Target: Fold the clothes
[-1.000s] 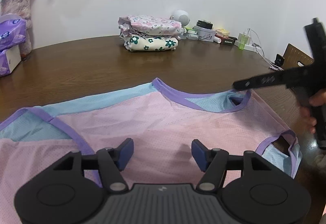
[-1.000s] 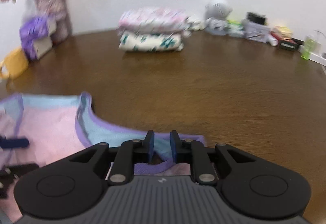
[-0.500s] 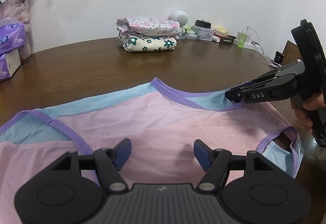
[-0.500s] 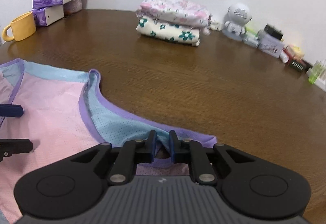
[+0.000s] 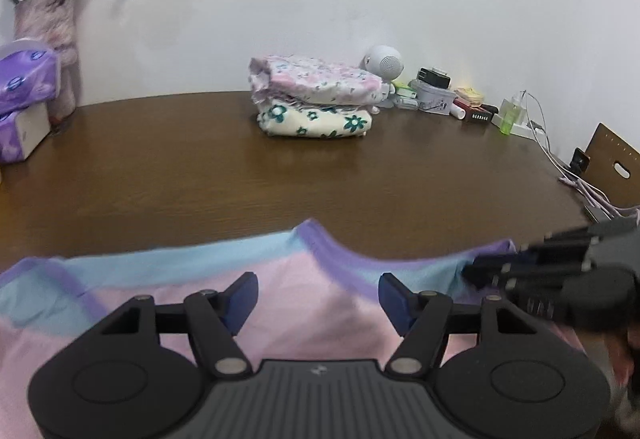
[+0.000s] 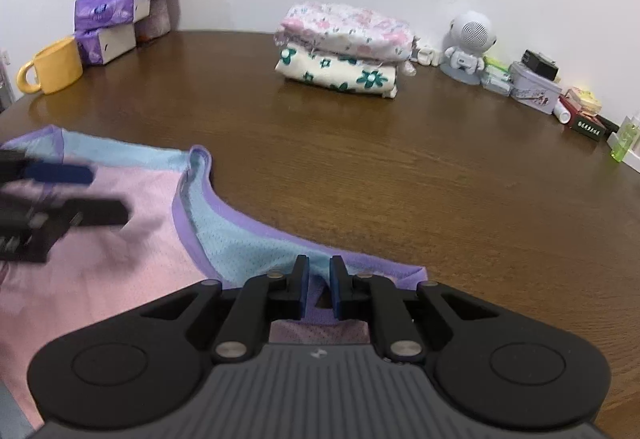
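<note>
Table (image 6: 400, 167): bare brown wood across frame middle, ample room toward far edge

Pink-and-blue mesh top (image 6: 120, 263): spread flat, lower left of right wrist view, neckline facing table centre

Folded stack (image 6: 344, 51): upper centre, well apart, out of fold path

Right gripper (image 6: 318, 289): fingers nearly closed, pinching purple-trimmed shoulder edge

Left gripper (image 5: 318, 303): fingers spread, nothing between, hovering over pink panel

Step, judged: securing second corner; left needs to reach opposite shoulder before fold

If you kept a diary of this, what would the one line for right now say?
stage: gripping pink top to fold | right claw: pinching purple-trimmed shoulder | left claw: open above top | folded stack: far side of table
</note>
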`<action>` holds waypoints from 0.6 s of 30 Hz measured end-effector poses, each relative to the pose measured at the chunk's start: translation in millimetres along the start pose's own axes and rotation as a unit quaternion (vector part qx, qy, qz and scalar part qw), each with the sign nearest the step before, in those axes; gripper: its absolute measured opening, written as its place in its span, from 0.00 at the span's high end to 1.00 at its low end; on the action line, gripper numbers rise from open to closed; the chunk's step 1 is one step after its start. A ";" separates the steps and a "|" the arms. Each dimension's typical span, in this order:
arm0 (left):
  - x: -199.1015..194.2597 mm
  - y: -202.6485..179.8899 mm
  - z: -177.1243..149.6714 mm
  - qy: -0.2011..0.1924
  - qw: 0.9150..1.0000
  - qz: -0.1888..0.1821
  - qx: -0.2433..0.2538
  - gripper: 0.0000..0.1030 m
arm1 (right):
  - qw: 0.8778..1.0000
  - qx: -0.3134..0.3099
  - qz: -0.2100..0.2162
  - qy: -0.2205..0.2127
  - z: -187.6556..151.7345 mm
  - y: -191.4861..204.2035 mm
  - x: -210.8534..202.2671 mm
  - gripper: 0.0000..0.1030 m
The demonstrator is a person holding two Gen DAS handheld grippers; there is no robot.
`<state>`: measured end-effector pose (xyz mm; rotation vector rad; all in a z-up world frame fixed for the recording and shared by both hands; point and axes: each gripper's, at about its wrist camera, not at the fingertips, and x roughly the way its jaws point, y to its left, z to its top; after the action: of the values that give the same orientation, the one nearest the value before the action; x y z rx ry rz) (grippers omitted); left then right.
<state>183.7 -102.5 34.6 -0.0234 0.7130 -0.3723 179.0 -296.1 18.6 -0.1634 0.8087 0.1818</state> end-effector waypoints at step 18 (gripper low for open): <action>26.7 -9.3 -11.2 0.018 0.999 0.005 0.036 0.29 | 0.999 -0.016 0.021 0.019 3.9 -2.2 -2.7 0.89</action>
<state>192.0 -119.2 10.5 0.0543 0.7349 -0.3891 180.4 -297.7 23.4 -0.1799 0.8468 0.2309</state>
